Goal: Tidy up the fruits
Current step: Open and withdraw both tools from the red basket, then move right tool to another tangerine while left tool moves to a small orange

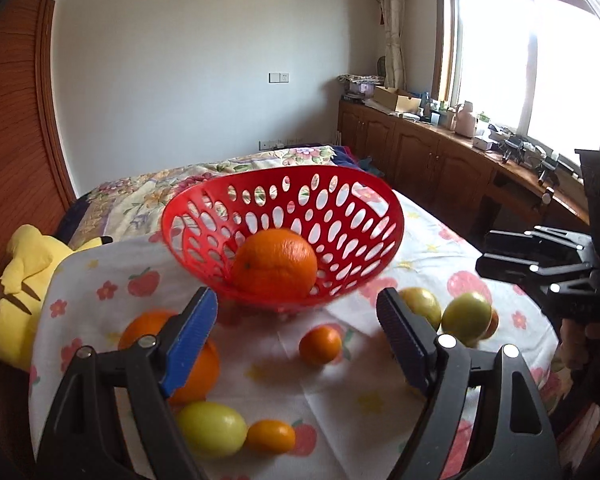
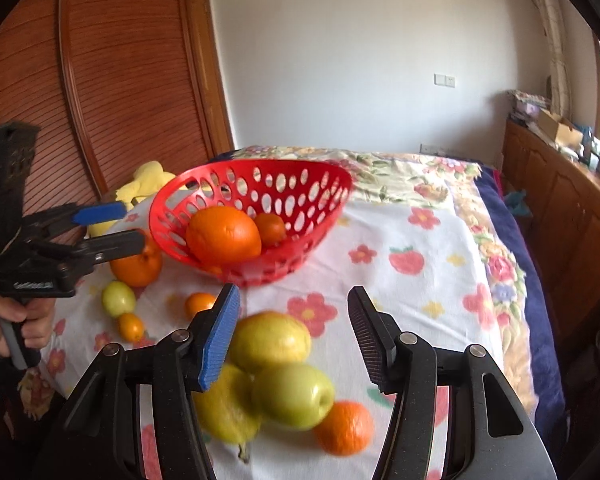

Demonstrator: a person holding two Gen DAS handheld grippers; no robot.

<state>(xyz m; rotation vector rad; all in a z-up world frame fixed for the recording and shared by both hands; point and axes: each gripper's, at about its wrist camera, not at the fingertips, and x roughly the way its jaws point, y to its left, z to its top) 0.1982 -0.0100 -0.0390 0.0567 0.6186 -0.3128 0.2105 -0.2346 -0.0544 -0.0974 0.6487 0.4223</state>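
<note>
both hand-held grippers (image 1: 296, 336) (image 2: 294, 336) angled down, apparently empty, over scattered fruit (image 2: 292, 396)

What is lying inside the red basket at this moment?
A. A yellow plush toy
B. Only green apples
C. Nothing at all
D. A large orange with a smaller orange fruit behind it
D: the right wrist view shows a large orange in the red basket with a smaller orange fruit behind it; the green fruits lie outside on the cloth.

White wall (image 1: 188, 60), bright window (image 1: 532, 60), wooden cabinets (image 1: 420, 152), floral bed (image 2: 420, 184)
</note>
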